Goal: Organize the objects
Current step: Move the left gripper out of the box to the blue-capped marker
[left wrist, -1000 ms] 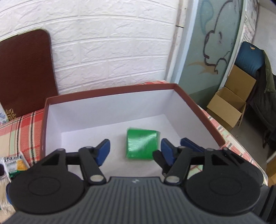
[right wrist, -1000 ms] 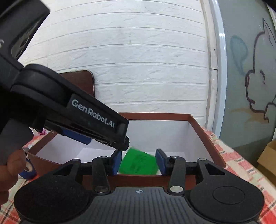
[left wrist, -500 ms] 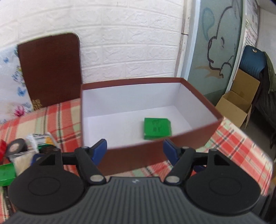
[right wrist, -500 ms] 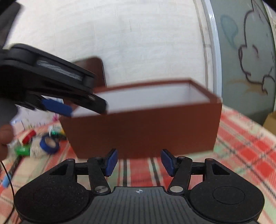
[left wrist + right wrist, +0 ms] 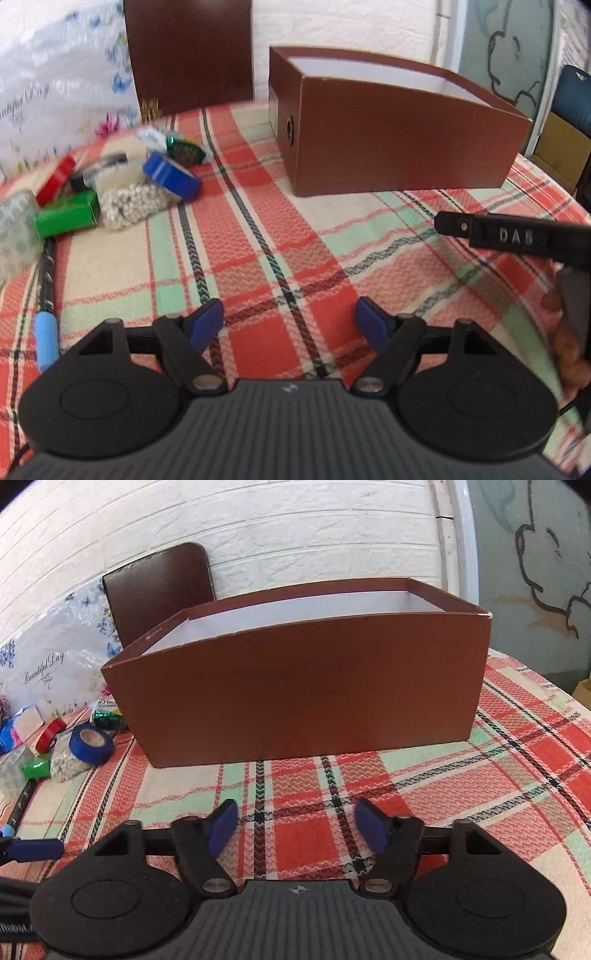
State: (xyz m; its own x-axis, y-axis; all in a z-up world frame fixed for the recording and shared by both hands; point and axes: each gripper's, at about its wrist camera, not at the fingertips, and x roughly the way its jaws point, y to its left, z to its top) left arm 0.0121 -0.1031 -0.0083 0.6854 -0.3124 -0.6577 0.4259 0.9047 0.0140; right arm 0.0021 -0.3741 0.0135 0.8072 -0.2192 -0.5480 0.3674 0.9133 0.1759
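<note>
Both claws, left claw (image 5: 290, 325) and right claw (image 5: 295, 825), have just been opening and gape empty beside the brown box (image 5: 303, 686), probably freed for the clutter (image 5: 122, 184) left of it.

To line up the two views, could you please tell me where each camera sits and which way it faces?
Left wrist: on the left tool, angled down at the cloth, box right, clutter left; the right tool and a hand show.
Right wrist: on the right tool, facing the box's long side; the left tool's tip at the left edge.
Shared: box, blue tape, cloth.
</note>
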